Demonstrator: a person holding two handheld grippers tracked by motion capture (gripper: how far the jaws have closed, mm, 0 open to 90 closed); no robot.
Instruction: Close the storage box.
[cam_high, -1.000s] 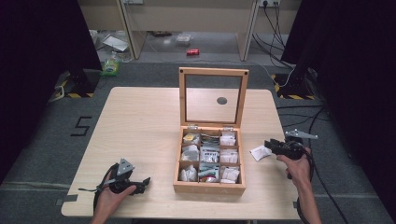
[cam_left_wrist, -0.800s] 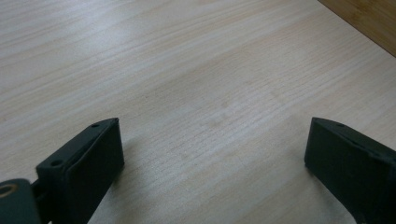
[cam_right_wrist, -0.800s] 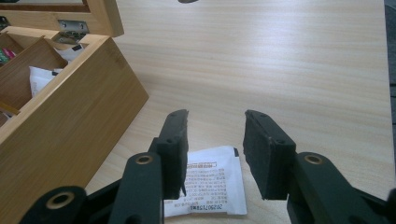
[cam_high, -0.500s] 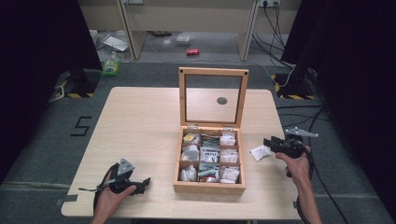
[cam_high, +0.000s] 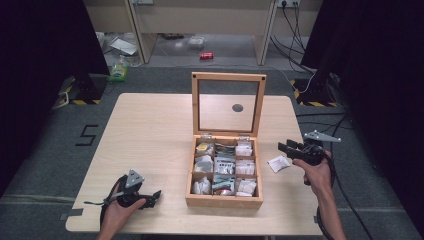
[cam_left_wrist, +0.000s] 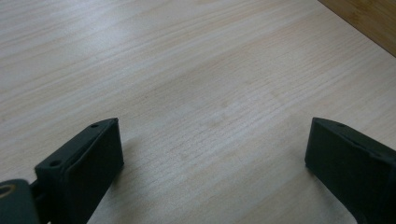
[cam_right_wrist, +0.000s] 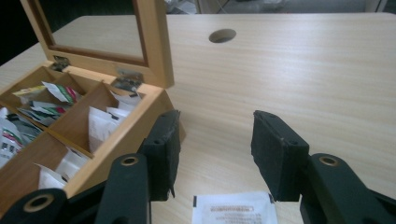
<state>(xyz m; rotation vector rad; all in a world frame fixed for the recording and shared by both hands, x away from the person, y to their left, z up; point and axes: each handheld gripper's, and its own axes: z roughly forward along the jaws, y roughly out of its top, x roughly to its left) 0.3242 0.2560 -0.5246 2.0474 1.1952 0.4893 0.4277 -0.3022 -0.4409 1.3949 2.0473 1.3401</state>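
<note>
Below the right claw (cam_right_wrist: 212, 154), whose empty jaws have just been opening, the small white paper sachet (cam_right_wrist: 235, 208) is cut off by the frame edge; the left claw (cam_left_wrist: 210, 163) gapes wide over bare counter (cam_left_wrist: 196, 70).

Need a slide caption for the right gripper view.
Right gripper, jaws open, above a white sachet lying on the table beside the open wooden box.

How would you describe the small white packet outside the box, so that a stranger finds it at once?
Start at the open wooden box with its glass lid upright on the table. Just beyond the box's right wall a small white packet lies flat on the bare wood, in front of the right gripper. All the other packets sit inside the box's compartments.
</note>
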